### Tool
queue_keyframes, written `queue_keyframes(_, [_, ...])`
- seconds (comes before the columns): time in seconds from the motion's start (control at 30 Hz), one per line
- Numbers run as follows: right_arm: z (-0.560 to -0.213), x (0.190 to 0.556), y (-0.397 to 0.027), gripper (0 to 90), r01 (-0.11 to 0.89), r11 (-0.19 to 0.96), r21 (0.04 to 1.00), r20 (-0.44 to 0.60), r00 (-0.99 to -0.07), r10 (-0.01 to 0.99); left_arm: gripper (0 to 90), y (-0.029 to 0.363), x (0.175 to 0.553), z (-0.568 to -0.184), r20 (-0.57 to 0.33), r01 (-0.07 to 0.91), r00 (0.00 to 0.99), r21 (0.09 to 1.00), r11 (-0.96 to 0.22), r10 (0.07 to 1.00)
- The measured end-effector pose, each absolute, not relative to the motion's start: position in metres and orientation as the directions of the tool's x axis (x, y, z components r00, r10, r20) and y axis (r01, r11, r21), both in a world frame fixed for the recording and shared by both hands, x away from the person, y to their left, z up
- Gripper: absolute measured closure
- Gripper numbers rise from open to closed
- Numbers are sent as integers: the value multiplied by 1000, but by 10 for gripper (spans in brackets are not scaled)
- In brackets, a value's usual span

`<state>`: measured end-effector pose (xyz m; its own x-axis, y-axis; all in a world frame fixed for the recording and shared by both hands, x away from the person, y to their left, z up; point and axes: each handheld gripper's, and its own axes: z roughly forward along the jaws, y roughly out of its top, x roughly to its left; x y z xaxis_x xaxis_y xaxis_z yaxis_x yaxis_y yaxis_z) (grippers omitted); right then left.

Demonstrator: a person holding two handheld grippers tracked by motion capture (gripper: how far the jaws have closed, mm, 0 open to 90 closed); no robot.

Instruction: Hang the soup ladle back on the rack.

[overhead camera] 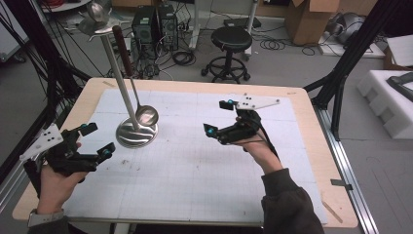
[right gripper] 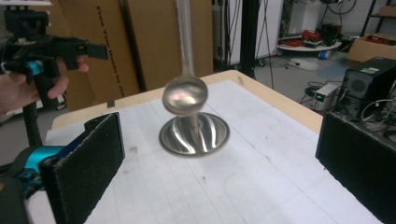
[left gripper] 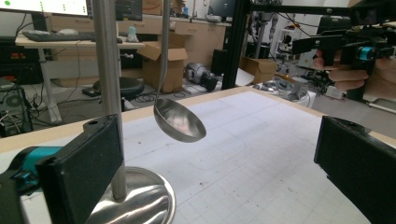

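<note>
From the high view, a shiny steel ladle with a dark wooden handle (overhead camera: 144, 113) hangs on a polished steel stand with a round base (overhead camera: 136, 135), its bowl just above the base, at the left of the white-covered counter (overhead camera: 204, 170). The left hand-held gripper (overhead camera: 101, 138) sits just beside the base, jaws apart; the right hand-held gripper (overhead camera: 217, 117) hovers further off, jaws apart and empty.

In the left gripper view, the ladle (left gripper: 180, 120) dangles between wide-open black jaws, untouched.

In the right gripper view, the ladle (right gripper: 184, 95) hangs ahead, well clear of the spread jaws.
</note>
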<state>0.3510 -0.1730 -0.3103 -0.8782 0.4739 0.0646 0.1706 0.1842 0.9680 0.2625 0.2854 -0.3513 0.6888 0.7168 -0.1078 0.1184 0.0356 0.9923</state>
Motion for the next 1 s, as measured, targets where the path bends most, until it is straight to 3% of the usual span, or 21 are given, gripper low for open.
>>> queue_keyframes(0.6, [-345,329,-237,1,212,211,954,84,-867,491,17,276,269,-356,-130,140,704,989,42,698])
queue_keyframes(1.0, [-348,306,-287,1,181,84,980,104,-824,558,17,270,269,-357,-119,145,709,989,21,695])
